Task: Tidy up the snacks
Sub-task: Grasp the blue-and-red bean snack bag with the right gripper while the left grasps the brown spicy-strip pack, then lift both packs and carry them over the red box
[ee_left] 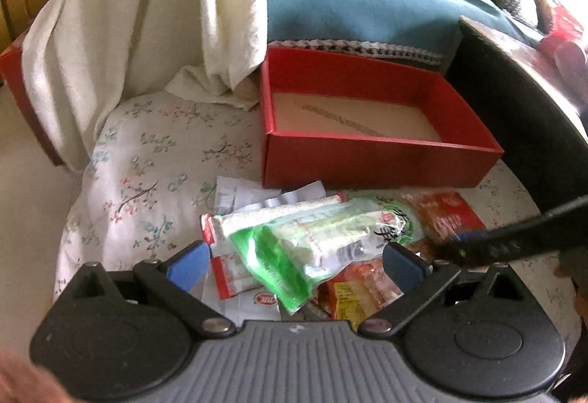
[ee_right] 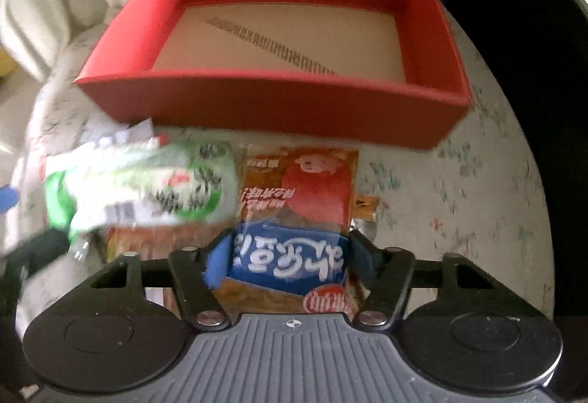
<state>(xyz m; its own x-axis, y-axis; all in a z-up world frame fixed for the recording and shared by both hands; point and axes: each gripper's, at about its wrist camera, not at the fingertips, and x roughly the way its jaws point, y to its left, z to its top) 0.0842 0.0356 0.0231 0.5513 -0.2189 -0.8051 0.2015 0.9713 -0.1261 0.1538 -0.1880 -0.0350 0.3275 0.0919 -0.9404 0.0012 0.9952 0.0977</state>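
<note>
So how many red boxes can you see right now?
1. The red box sits open on the floral cloth just beyond the snack pile, nothing inside it. A red edge at the far left under the white towel may be another, but that is unclear.

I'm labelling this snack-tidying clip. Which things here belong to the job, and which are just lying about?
Part of the job:
- red box, nothing in it yet
- green packet
- orange packet, between the right hand-held gripper fingers
- white packets
- left hand-held gripper, open over the pile

Just lying about:
- cream towel
- blue blanket
- flowered cloth
</note>
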